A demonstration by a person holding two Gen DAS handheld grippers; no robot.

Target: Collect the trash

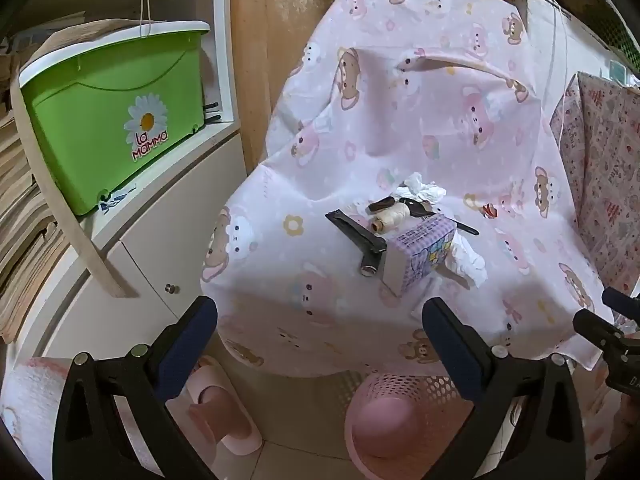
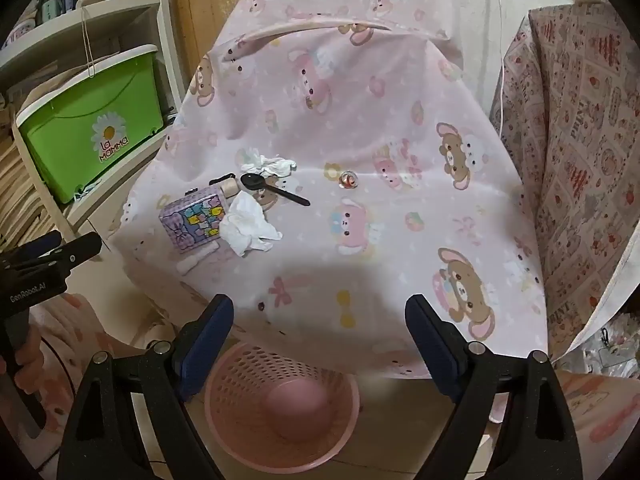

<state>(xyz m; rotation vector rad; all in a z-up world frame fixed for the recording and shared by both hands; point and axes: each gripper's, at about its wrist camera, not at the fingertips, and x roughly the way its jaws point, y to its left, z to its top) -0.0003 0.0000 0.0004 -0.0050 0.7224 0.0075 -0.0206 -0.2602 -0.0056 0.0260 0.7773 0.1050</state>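
Two crumpled white tissues lie on the pink bear-print cloth (image 2: 400,240): one (image 2: 248,228) beside the purple box (image 2: 194,222), one (image 2: 270,165) farther back. In the left wrist view they show right of the box (image 1: 468,260) and behind the thread spool (image 1: 424,190). A small red-and-clear candy wrapper (image 2: 347,179) lies apart, also in the left wrist view (image 1: 489,211). A pink perforated basket (image 2: 280,404) stands on the floor below the table edge, also in the left wrist view (image 1: 400,420). My left gripper (image 1: 320,332) and right gripper (image 2: 320,328) are both open and empty, above the basket.
A black spoon (image 2: 276,190), a thread spool (image 1: 394,216), and a dark tool (image 1: 358,236) lie by the box (image 1: 420,252). A green bin (image 1: 116,120) sits on a white cabinet at left. Pink slippers (image 1: 224,412) are on the floor. A patterned cloth (image 2: 580,140) hangs at right.
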